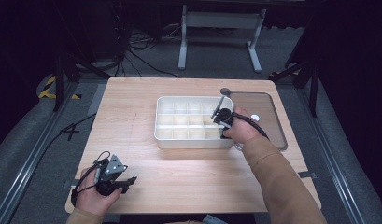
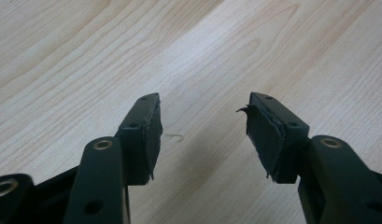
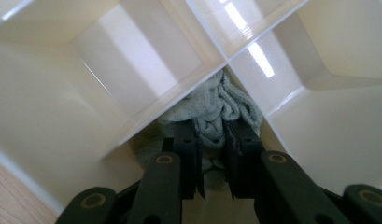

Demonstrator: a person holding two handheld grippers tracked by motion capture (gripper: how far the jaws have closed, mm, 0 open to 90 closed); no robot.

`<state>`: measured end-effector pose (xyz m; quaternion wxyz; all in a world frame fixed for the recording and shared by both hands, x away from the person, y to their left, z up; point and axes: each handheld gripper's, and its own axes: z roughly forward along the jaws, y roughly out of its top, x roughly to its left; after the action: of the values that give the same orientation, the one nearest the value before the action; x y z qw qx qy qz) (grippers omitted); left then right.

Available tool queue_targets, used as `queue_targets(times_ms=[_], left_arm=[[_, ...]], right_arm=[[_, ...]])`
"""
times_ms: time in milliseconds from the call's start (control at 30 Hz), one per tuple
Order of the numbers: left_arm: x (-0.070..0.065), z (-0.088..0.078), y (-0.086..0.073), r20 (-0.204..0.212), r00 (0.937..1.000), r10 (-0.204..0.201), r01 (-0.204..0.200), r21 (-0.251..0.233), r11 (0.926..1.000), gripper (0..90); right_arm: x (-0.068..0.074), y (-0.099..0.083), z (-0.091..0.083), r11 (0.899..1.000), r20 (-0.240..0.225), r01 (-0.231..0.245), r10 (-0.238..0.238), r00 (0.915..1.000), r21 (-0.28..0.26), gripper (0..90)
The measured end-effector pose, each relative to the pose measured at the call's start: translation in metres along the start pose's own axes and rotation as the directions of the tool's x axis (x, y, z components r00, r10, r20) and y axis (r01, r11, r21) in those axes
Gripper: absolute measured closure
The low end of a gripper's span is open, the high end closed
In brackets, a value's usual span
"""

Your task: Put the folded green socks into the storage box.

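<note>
The right gripper (image 3: 212,161) pinches a soft green cloth (image 3: 216,112) down in a corner pocket of the white tray (image 1: 193,142). The left gripper (image 2: 202,135) sits open over the wooden table (image 2: 86,56) — nothing in it.

Looks down and forward from above the near edge, taking in the whole wooden table (image 1: 146,102) and white divided tray (image 1: 179,141). Rides low over bare tabletop (image 2: 188,51), very close. Peers from close range into the tray's compartments (image 3: 109,60), shared with the high view.
</note>
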<state>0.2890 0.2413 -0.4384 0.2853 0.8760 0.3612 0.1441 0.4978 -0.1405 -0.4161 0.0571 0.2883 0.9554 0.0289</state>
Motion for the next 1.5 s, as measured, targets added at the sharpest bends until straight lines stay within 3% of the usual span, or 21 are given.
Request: queue_targets(times_ms=[133, 267, 367, 467, 500, 600, 700, 833, 1000, 1067, 1100, 1167, 1200, 1233, 1267, 1300, 1367, 1433, 1467, 1500], left_arm=[[-0.001, 0.001, 0.0, 0.006, 1.0, -0.002, 0.002, 0.005, 1.0, 46.0], [0.0, 0.001, 0.0, 0.007, 1.0, -0.002, 0.002, 0.001, 1.0, 45.9], [0.0, 0.002, 0.0, 0.008, 0.9999, -0.014, 0.014, 0.006, 0.9999, 45.7], [0.0, 0.002, 0.0, 0.008, 0.9999, -0.013, 0.013, 0.007, 0.9999, 45.6], [0.0, 0.002, 0.0, 0.007, 0.9999, -0.013, 0.013, 0.007, 0.9999, 45.6], [0.0, 0.002, 0.0, 0.006, 0.9999, -0.015, 0.014, 0.009, 0.9999, 45.6], [0.0, 0.001, 0.001, 0.001, 1.0, -0.01, 0.01, 0.002, 1.0, 45.5], [0.001, 0.001, 0.003, 0.008, 0.9999, -0.012, 0.012, -0.006, 0.9999, 45.2], [0.004, 0.003, 0.006, 0.014, 0.9997, -0.02, 0.02, -0.01, 0.9997, 45.1], [0.004, 0.003, 0.007, 0.01, 0.9997, -0.021, 0.021, -0.008, 0.9998, 45.0], [0.005, 0.003, 0.008, 0.007, 0.9999, -0.012, 0.012, -0.002, 0.9999, 45.0], [0.006, 0.004, 0.009, 0.016, 0.9994, -0.03, 0.03, -0.012, 0.9995, 44.9], [0.006, 0.004, 0.009, 0.02, 0.9991, -0.037, 0.038, -0.012, 0.9992, 44.9], [0.007, 0.004, 0.011, 0.011, 0.9993, -0.036, 0.036, -0.017, 0.9992, 44.7], [0.008, 0.003, 0.011, 0.012, 0.9991, -0.04, 0.04, -0.016, 0.9991, 44.7], [0.008, 0.003, 0.011, 0.012, 0.9991, -0.04, 0.04, -0.016, 0.9991, 44.6], [0.008, 0.002, 0.013, 0.012, 0.9987, -0.049, 0.049, -0.019, 0.9986, 44.4], [0.008, 0.001, 0.015, 0.011, 0.9985, -0.054, 0.054, -0.03, 0.9981, 44.3], [0.008, 0.001, 0.015, 0.011, 0.9985, -0.054, 0.054, -0.03, 0.9981, 44.2], [0.009, 0.0, 0.017, 0.015, 0.9986, -0.05, 0.05, -0.02, 0.9985, 44.2]], right_arm=[[0.001, 0.006, 0.001, 0.999, 0.008, -0.006, 0.006, 1.0, 0.046, 76.4], [0.002, 0.005, 0.0, 0.999, 0.012, -0.01, 0.01, 0.9999, 0.036, 75.0], [0.002, -0.003, -0.006, 1.0, 0.001, -0.007, 0.007, 1.0, -0.012, 69.4], [-0.002, -0.012, -0.018, 0.996, -0.018, -0.035, 0.034, 0.9993, -0.079, 65.6], [-0.002, -0.012, -0.018, 0.996, -0.018, -0.035, 0.034, 0.9993, -0.079, 65.6], [-0.005, -0.026, -0.039, 0.981, -0.015, -0.067, 0.066, 0.9977, -0.181, 62.3], [-0.006, -0.034, -0.05, 0.972, -0.021, -0.075, 0.072, 0.9972, -0.225, 60.1], [-0.007, -0.052, -0.067, 0.943, -0.024, -0.076, 0.072, 0.9971, -0.323, 55.3], [-0.008, -0.078, -0.081, 0.877, -0.064, -0.11, 0.09, 0.9939, -0.467, 50.5], [-0.007, -0.088, -0.084, 0.86, -0.064, -0.112, 0.093, 0.9936, -0.497, 49.5], [-0.007, -0.088, -0.084, 0.86, -0.064, -0.112, 0.093, 0.9936, -0.497, 48.7], [-0.003, -0.105, -0.087, 0.827, -0.055, -0.116, 0.103, 0.9932, -0.549, 46.0], [-0.003, -0.105, -0.087, 0.827, -0.055, -0.116, 0.103, 0.9932, -0.549, 46.0], [0.002, -0.116, -0.088, 0.803, -0.045, -0.116, 0.111, 0.9929, -0.584, 45.1], [0.005, -0.121, -0.088, 0.796, -0.039, -0.117, 0.116, 0.9925, -0.595, 44.7], [0.005, -0.121, -0.088, 0.796, -0.039, -0.117, 0.116, 0.9925, -0.595, 44.7], [0.012, -0.134, -0.086, 0.773, -0.041, -0.118, 0.118, 0.9921, -0.624, 43.5], [0.017, -0.147, -0.085, 0.757, -0.041, -0.123, 0.127, 0.9911, -0.642, 42.8], [0.017, -0.147, -0.085, 0.757, -0.041, -0.123, 0.127, 0.9911, -0.642, 42.8], [0.02, -0.157, -0.086, 0.734, -0.051, -0.152, 0.159, 0.986, -0.661, 40.2]])
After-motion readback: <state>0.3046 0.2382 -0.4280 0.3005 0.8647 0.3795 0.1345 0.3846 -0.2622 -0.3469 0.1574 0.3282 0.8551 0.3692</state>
